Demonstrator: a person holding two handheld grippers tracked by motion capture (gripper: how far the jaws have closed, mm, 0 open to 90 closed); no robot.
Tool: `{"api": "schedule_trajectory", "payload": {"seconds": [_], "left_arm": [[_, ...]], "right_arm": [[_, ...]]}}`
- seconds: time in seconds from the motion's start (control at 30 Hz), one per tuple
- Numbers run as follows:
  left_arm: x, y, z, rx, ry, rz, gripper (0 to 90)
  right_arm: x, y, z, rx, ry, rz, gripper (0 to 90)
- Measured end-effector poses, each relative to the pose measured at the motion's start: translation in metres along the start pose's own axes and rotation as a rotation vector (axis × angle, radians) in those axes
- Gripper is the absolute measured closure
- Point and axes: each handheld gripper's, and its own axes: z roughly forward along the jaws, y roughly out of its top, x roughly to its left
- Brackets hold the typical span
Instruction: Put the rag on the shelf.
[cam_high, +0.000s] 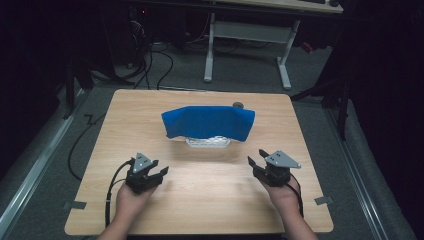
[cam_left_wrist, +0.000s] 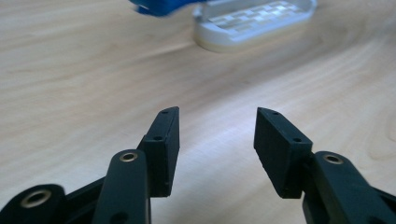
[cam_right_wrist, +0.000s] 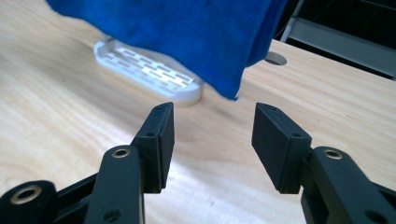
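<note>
A blue cloth (cam_high: 209, 122) hangs draped over something at the middle of the wooden table (cam_high: 150, 110), above a white slotted base (cam_high: 208, 142). The base (cam_left_wrist: 254, 21) shows at the top of the left gripper view, with a blue edge of the cloth (cam_left_wrist: 159, 6) beside it. In the right gripper view the cloth (cam_right_wrist: 177, 32) hangs over the base (cam_right_wrist: 149, 72). My left gripper (cam_high: 156, 172) is open near the front left, nothing between its jaws (cam_left_wrist: 217, 142). My right gripper (cam_high: 256, 159) is open at the front right, also empty (cam_right_wrist: 212, 140), pointing at the cloth's right corner.
A round grey cable hole (cam_high: 238, 105) sits at the table's far edge behind the cloth. Beyond the table stand white desk legs (cam_high: 209, 50) and cables on the floor (cam_high: 150, 65). Tape tabs (cam_high: 74, 205) mark the front corners.
</note>
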Motion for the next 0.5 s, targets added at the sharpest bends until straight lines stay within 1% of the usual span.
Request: {"api": "schedule_trajectory", "payload": {"seconds": [0.03, 0.07, 0.1, 0.17, 0.2, 0.23, 0.27, 0.3, 0.33, 0.37, 0.4, 0.43, 0.5], "left_arm": [[-0.007, -0.004, 0.0, 0.005, -0.009, 0.001, 49.4], [-0.012, -0.006, -0.001, 0.006, -0.014, 0.001, 48.9], [-0.018, -0.01, -0.001, 0.015, -0.036, -0.008, 48.5], [-0.033, -0.018, -0.002, 0.044, -0.062, -0.008, 47.3], [-0.041, -0.022, -0.002, 0.058, -0.068, 0.012, 47.3], [-0.049, -0.023, -0.002, 0.071, -0.065, 0.047, 47.3], [-0.056, -0.024, -0.002, 0.074, -0.058, 0.081, 47.0], [-0.065, -0.025, -0.001, 0.054, -0.071, 0.038, 46.8], [-0.062, -0.023, -0.002, 0.074, -0.056, 0.115, 46.7], [-0.062, -0.022, -0.002, 0.068, -0.055, 0.114, 46.5], [-0.064, -0.023, -0.001, 0.056, -0.071, 0.056, 46.5], [-0.058, -0.022, -0.001, 0.065, -0.061, 0.084, 46.4], [-0.053, -0.023, 0.0, 0.068, -0.056, 0.058, 45.8]], "right_arm": [[0.003, -0.003, -0.002, 0.0, 0.0, -0.002, 48.5], [0.006, -0.007, -0.005, -0.004, -0.002, -0.006, 47.8], [0.008, -0.01, -0.008, -0.004, -0.002, -0.006, 47.4], [0.014, -0.023, -0.015, -0.01, 0.001, 0.016, 47.2], [0.017, -0.029, -0.017, 0.0, 0.013, 0.02, 47.1], [0.021, -0.034, -0.018, 0.031, 0.025, 0.01, 46.9], [0.024, -0.038, -0.019, 0.05, 0.025, -0.01, 47.5], [0.027, -0.042, -0.02, 0.059, 0.028, -0.018, 47.6], [0.028, -0.043, -0.021, 0.064, 0.032, -0.02, 47.6], [0.028, -0.043, -0.021, 0.064, 0.032, -0.021, 47.2], [0.028, -0.042, -0.02, 0.063, 0.031, -0.019, 47.0], [0.028, -0.042, -0.019, 0.057, 0.031, -0.013, 46.8], [0.027, -0.042, -0.017, 0.064, 0.032, -0.01, 46.6]]}}
